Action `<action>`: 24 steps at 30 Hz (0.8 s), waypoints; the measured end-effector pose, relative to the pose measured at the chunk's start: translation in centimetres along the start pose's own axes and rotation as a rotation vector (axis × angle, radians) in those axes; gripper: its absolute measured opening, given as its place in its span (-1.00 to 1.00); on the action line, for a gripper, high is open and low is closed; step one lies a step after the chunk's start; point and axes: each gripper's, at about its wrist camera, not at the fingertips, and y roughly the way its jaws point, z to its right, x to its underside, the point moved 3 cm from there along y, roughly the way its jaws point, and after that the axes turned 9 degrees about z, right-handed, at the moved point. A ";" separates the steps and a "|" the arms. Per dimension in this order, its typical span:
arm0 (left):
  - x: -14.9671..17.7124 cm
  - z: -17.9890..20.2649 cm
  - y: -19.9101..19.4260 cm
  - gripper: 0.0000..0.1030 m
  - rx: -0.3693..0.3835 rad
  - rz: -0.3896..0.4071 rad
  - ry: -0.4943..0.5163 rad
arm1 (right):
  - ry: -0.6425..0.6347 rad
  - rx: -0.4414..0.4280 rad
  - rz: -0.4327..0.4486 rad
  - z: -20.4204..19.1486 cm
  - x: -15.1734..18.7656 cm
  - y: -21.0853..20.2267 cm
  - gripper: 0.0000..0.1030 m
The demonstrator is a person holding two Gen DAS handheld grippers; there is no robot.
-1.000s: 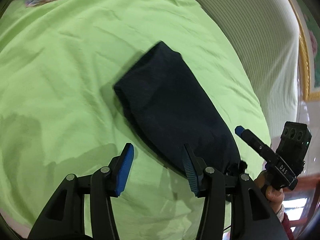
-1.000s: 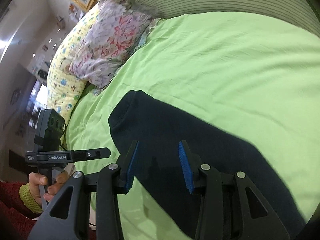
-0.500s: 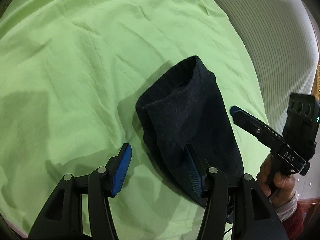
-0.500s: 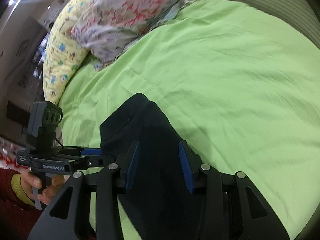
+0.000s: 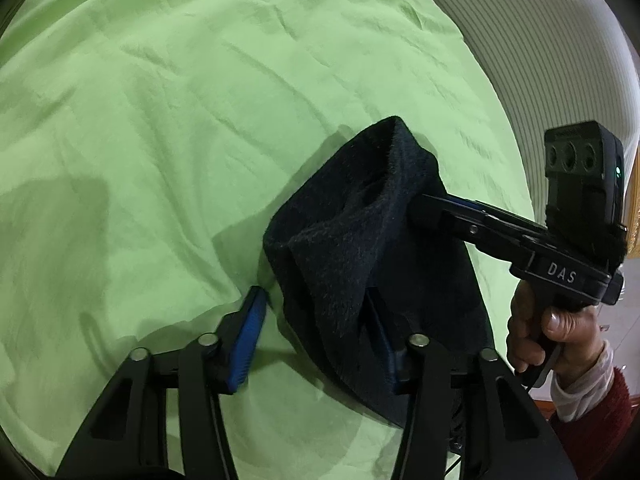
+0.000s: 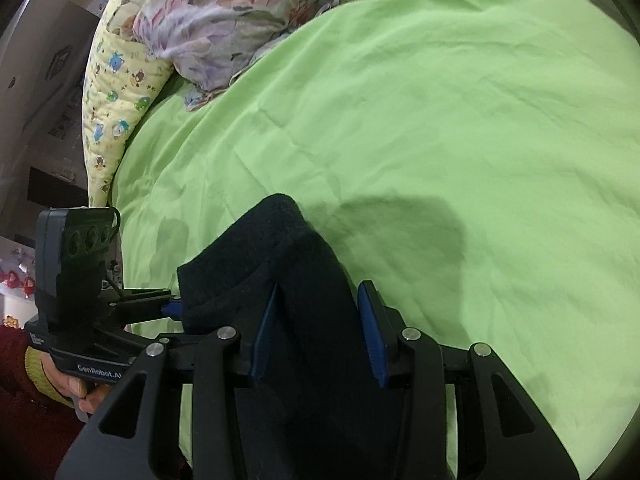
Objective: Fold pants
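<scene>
**A:** At the near end of the pants [image 5: 360, 240], what are you doing?

**Me:** My left hand-held gripper [image 5: 314, 308] sits astride the near edge of the fold. Its jaws have just been closing. The dark cloth is between them, but the outer pad [image 5: 248, 336] is still clear of it, so there is no grip yet. My right hand-held gripper [image 6: 318, 312] is on the opposite side of the pants, half wide. The cloth fills the gap between its pads, and I cannot tell whether they bite.

**A:** What has changed?

**Me:** A second ago the pants lay flat on the bed sheet [image 5: 160, 120], with my right one off to the side of them. Now it has swung in over them. The end of the pants farthest from me has bunched up off the sheet and throws a shadow.

**A:** And what does that mean for the fold?

**Me:** I think both sides are nearly caught, so the next fold can start once the left pads close.

**A:** Count everything for me.

**Me:** One pair of pants, already doubled. Two hand-held grippers. Beyond the pants there are two pillows, one floral pillow [image 6: 224, 20] and one yellow printed pillow [image 6: 116, 80], and the one bed.
</scene>
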 end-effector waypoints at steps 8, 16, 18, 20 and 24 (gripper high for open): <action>0.0 1.4 -1.6 -0.56 0.033 0.026 0.058 | -0.009 -0.016 0.061 -0.7 0.6 -1.8 -0.53; -0.1 5.7 -5.1 -0.61 0.110 0.060 0.143 | 0.020 -0.041 0.199 -1.5 1.5 -7.1 -0.58; 0.0 7.4 -6.2 -0.61 0.140 0.068 0.180 | 0.034 -0.044 0.252 -1.6 2.1 -9.3 -0.58; 0.2 9.1 -7.0 -0.61 0.171 0.072 0.214 | 0.042 -0.041 0.291 -1.8 2.7 -11.0 -0.59; 0.8 13.0 -8.0 -0.61 0.227 0.072 0.276 | 0.068 -0.028 0.398 -1.8 4.7 -15.4 -0.60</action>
